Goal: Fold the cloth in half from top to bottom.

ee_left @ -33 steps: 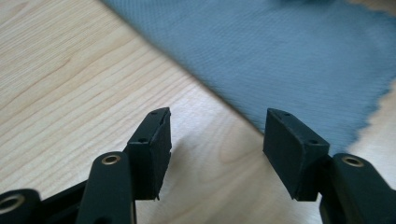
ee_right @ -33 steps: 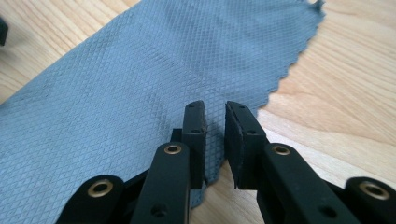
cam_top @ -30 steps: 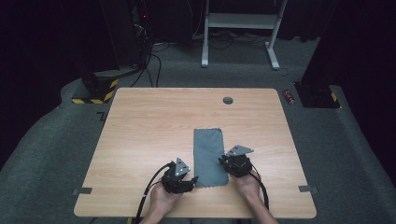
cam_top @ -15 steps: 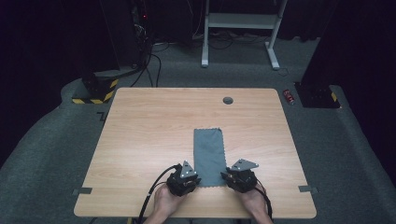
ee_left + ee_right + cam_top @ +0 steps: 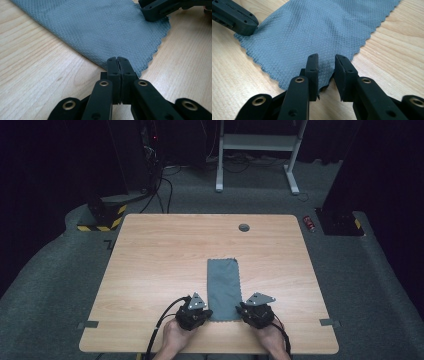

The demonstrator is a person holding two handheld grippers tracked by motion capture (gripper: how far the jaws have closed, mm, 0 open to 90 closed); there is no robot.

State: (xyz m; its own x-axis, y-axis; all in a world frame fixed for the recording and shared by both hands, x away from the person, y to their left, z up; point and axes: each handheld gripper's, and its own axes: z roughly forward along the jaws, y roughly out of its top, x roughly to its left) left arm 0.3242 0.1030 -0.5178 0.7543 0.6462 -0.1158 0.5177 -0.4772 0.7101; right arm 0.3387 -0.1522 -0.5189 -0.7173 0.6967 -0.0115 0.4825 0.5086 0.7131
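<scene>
While pinching the cloth (image 5: 100,27) at its near-left corner, left gripper (image 5: 117,60) jaws pressed flat together, no gap between them, fabric edge caught at the tips. Seen from above at 7 o'clock of the cloth (image 5: 223,287), just touching its near edge, hand (image 5: 176,336) behind it. Right gripper (image 5: 325,62) at the near-right corner, jaws narrowly apart, one on each side of a raised bit of the scalloped edge, cloth (image 5: 322,32) running between them; cannot tell whether the pads touch it. From above, right gripper (image 5: 248,310) at 5 o'clock of the cloth, hand (image 5: 267,339) behind. Cloth grey, diamond-woven, long and narrow, flat on the table (image 5: 150,260), lengthwise toward 12 o'clock, in the near middle. Far off at 12 o'clock, a round grommet (image 5: 244,227) near the table's far edge. Beyond the table's corner at 2 o'clock, a small can (image 5: 309,223) on the floor.
</scene>
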